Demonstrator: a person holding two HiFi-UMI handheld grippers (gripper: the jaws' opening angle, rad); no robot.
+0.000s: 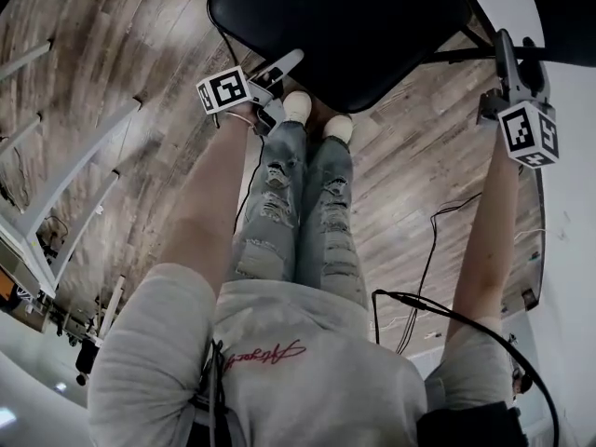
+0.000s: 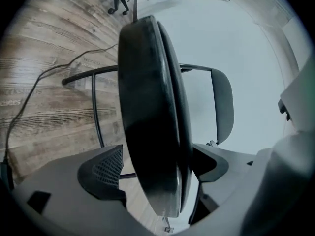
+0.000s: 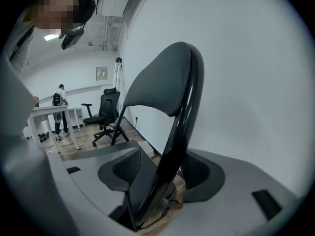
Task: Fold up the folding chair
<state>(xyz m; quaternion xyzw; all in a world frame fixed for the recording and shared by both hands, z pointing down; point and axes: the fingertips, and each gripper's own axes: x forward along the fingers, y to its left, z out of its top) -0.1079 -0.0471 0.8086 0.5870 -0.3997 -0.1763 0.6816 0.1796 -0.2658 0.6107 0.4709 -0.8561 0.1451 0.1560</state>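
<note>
The black folding chair stands unfolded in front of me, and its padded seat (image 1: 345, 26) fills the top of the head view. My left gripper (image 1: 287, 67) is at the seat's near left edge. In the left gripper view my left gripper (image 2: 157, 168) is open, with the seat's edge (image 2: 147, 107) between its pads. The backrest (image 2: 224, 107) shows beyond it. My right gripper (image 1: 515, 56) is at the chair's right side. In the right gripper view my right gripper (image 3: 165, 173) is open astride the black frame tube (image 3: 184, 117) under the backrest (image 3: 157, 87).
The floor is wood plank, with a black cable (image 1: 424, 259) trailing along it to the right. My shoes (image 1: 298, 105) stand just short of the seat. White metal frames (image 1: 65, 175) lie to the left. An office chair (image 3: 103, 112), a white table (image 3: 49, 112) and a distant person (image 3: 60, 102) are further off.
</note>
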